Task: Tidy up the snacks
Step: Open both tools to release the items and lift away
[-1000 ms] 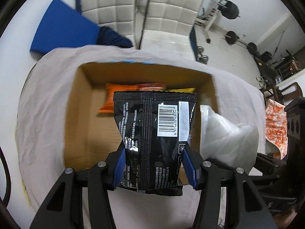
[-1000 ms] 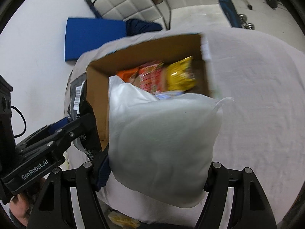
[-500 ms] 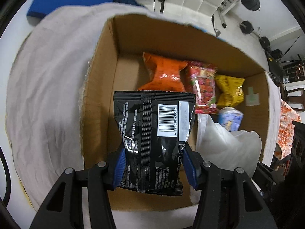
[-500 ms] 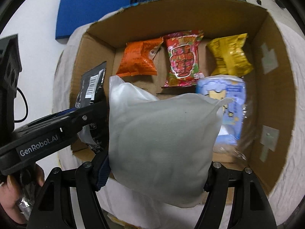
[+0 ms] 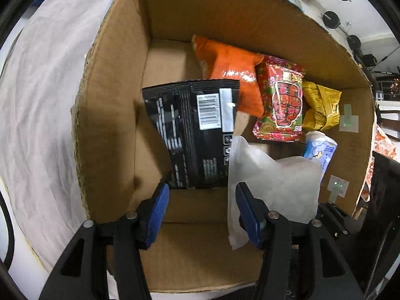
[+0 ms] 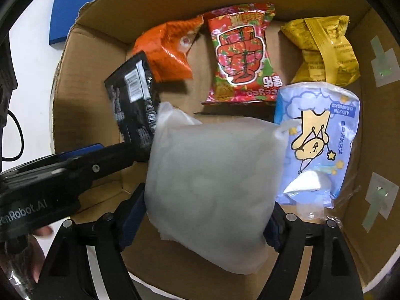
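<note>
Both grippers hang over an open cardboard box [image 5: 110, 115] [image 6: 85, 115]. A black snack bag [image 5: 192, 135] [image 6: 132, 100] with a barcode sits loose in the box's left part, just beyond my left gripper [image 5: 200, 207], whose blue-padded fingers stand open and apart from it. My right gripper [image 6: 200, 215] is shut on a white frosted bag [image 6: 212, 185] [image 5: 272, 180] held above the box floor. On the floor lie an orange bag [image 5: 230, 72] [image 6: 167, 47], a red bag [image 5: 282, 100] [image 6: 242, 55], a yellow bag [image 5: 320, 105] [image 6: 322, 47] and a light blue pack [image 6: 317, 140] [image 5: 320, 150].
A wrinkled white cloth [image 5: 40, 105] covers the table around the box. A blue mat [image 6: 72, 2] lies on the floor beyond. Gym weights [image 5: 332, 20] stand at the far right. A hand [image 6: 32, 250] holds the left gripper's body [image 6: 50, 182].
The left gripper has opened and let go of the black bag, which dropped into the box's left part. Both grippers have moved lower and further over the box.
</note>
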`<action>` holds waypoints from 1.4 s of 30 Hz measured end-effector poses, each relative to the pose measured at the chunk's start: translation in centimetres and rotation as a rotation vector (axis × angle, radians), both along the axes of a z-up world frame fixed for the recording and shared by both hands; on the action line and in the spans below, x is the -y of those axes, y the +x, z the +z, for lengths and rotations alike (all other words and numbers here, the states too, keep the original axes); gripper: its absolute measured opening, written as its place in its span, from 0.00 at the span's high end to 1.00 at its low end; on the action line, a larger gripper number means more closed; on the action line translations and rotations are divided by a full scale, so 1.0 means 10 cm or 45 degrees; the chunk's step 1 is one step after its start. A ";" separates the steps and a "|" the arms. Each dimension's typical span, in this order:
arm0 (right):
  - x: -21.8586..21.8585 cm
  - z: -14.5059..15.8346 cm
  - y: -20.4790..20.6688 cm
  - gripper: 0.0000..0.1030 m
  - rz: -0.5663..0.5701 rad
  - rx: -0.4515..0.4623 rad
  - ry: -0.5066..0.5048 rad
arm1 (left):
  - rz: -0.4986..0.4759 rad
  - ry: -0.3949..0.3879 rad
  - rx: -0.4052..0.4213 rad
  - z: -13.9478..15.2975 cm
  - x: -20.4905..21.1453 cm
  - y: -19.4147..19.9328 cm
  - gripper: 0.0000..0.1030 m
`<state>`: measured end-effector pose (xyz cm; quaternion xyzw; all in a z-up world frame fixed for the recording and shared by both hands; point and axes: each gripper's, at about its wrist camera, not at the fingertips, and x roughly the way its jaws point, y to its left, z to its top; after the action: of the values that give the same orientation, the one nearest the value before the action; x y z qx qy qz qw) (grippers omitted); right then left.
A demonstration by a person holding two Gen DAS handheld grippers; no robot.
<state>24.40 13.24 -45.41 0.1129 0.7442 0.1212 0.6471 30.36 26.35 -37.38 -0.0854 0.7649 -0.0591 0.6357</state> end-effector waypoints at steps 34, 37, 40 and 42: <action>0.87 1.38 -0.41 0.00 -0.116 0.394 -0.381 | -0.054 0.219 0.589 1.34 0.43 -0.65 0.02; 0.90 1.53 -0.47 0.00 -0.131 0.441 -0.399 | -0.061 0.220 0.620 1.44 0.45 -0.69 0.02; 0.90 1.63 -0.50 0.00 -0.136 0.462 -0.409 | -0.060 0.218 0.632 1.50 0.45 -0.73 0.02; 0.90 1.68 -0.52 0.00 -0.134 0.474 -0.418 | -0.064 0.226 0.644 1.56 0.46 -0.76 0.02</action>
<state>19.16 4.25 -28.59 0.0206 0.6150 -0.0165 0.7881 22.75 21.75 -21.83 0.0070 0.5857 -0.0269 0.8100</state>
